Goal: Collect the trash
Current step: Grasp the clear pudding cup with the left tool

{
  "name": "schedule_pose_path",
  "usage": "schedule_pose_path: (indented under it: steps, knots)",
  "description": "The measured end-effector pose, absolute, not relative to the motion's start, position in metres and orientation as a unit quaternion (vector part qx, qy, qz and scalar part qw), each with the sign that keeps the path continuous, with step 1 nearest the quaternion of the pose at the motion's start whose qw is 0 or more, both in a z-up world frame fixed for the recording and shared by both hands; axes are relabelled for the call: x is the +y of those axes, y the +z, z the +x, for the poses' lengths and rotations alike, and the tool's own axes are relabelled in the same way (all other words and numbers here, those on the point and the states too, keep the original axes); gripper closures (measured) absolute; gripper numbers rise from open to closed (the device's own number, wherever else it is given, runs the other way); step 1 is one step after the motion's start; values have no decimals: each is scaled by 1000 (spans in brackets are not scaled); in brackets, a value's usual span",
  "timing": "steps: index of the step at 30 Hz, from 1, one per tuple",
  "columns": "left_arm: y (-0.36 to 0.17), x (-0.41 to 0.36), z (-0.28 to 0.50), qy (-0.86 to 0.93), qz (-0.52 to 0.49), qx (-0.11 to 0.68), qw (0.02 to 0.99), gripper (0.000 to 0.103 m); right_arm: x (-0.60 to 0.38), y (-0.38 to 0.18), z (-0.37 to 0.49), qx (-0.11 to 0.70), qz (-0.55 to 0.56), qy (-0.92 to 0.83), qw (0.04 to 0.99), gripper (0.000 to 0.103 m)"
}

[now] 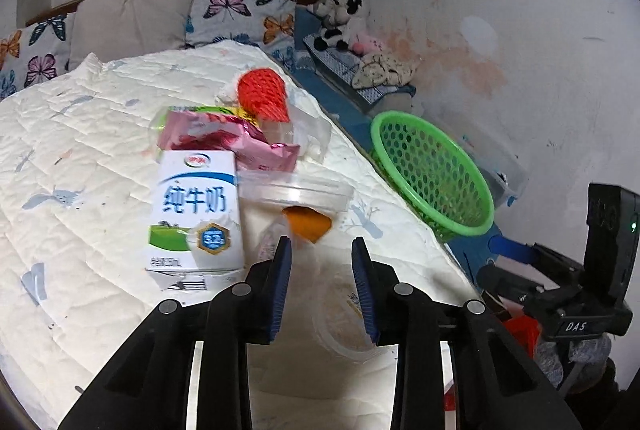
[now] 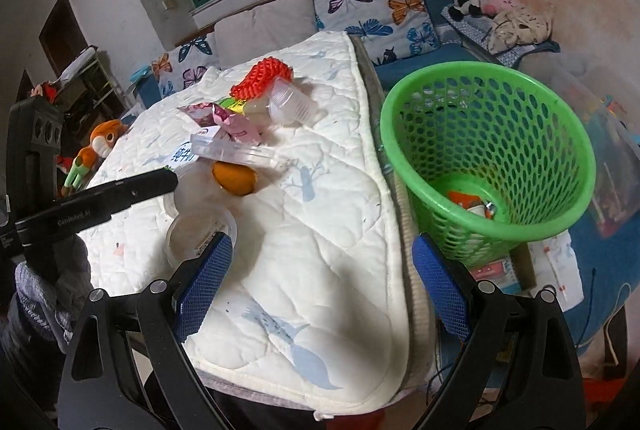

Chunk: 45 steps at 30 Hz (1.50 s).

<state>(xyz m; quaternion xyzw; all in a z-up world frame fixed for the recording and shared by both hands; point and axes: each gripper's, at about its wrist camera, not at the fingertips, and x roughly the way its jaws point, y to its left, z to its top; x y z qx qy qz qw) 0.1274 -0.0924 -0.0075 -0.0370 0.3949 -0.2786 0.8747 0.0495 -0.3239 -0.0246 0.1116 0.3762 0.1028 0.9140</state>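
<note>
Clear plastic cup (image 1: 344, 326) lies on its side on the white quilt (image 1: 100, 165), between the left gripper (image 1: 322, 266) fingers; jaws apart, not clamped on it. Orange peel (image 1: 308, 226), clear lid (image 1: 296, 191) & milk carton (image 1: 198, 213) just ahead. Right-wrist view shows trash inside the green basket (image 2: 492, 149) beside the bed. Right gripper (image 2: 324, 270) spread wide, holding nothing, over the quilt edge.

butterfly pillows (image 1: 236, 15); plush cow (image 1: 340, 21)
</note>
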Motion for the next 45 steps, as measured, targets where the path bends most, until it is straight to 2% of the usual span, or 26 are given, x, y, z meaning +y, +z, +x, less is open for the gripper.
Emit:
schedule_pose_path:
  steps: [12,19,42,45]
  knots:
    - [-27,-84,139,-275,-46,421,863,72,-301,-27,51,380,99,132,910,12]
    - [-32,-82,146,-295,-71,432,849,92,-285,-32,52,390,88,152,904,12]
    - [14,-39,119,-299,-106,376,871,93,-213,-53,88,407,28,204,890,12]
    - [19,-36,118,-299,-109,370,873,93,-208,-55,91,405,18,201,892,15]
